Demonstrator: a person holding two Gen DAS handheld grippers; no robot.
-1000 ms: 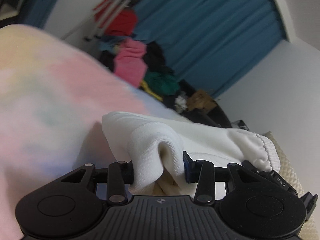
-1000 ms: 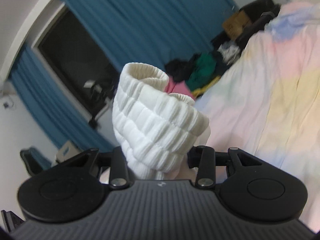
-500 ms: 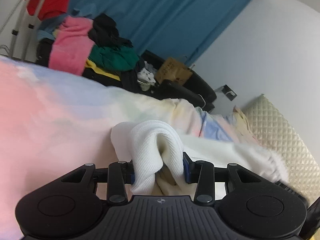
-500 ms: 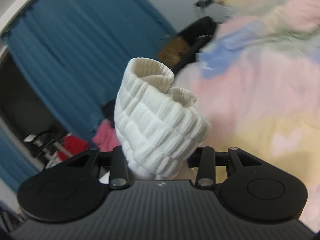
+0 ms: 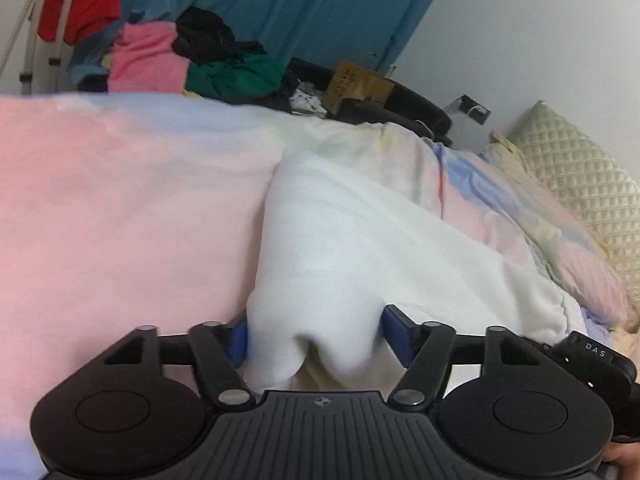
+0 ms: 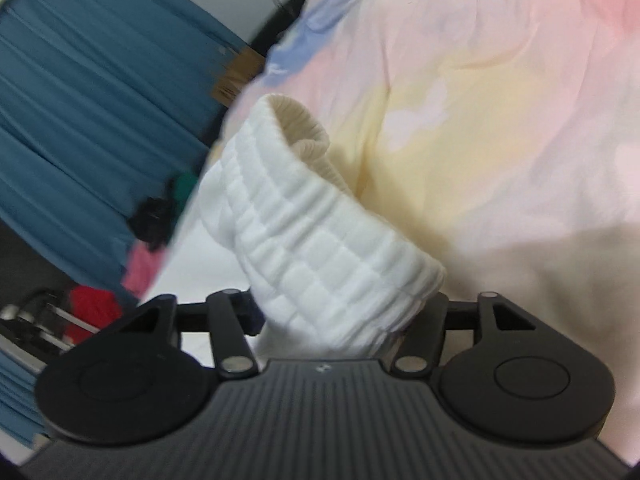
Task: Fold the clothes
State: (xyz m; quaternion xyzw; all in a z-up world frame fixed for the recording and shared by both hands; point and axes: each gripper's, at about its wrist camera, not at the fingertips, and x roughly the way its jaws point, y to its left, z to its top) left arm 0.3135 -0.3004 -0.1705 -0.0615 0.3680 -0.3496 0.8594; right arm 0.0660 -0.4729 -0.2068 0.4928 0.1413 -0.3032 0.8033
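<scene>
A white garment (image 5: 344,248) lies stretched over the pastel bedspread (image 5: 120,208), running away from my left gripper (image 5: 316,340), which is shut on a bunched fold of its plain fabric. My right gripper (image 6: 340,316) is shut on the same garment's ribbed elastic band (image 6: 304,240), which curls upward in front of the camera above the bedspread (image 6: 500,120). The right gripper's body (image 5: 592,356) shows at the lower right of the left wrist view. The fingertips of both grippers are hidden by cloth.
A pile of pink, green, black and red clothes (image 5: 180,60) sits beyond the bed's far edge before a blue curtain (image 5: 280,4). A cardboard box (image 5: 360,84) and a dark chair stand nearby. A quilted cream headboard (image 5: 580,184) is at right.
Both grippers have swung down toward the bed with the garment. The white cloth now lies spread out ahead of the left gripper, and the right view has turned from the curtain to the bedspread.
</scene>
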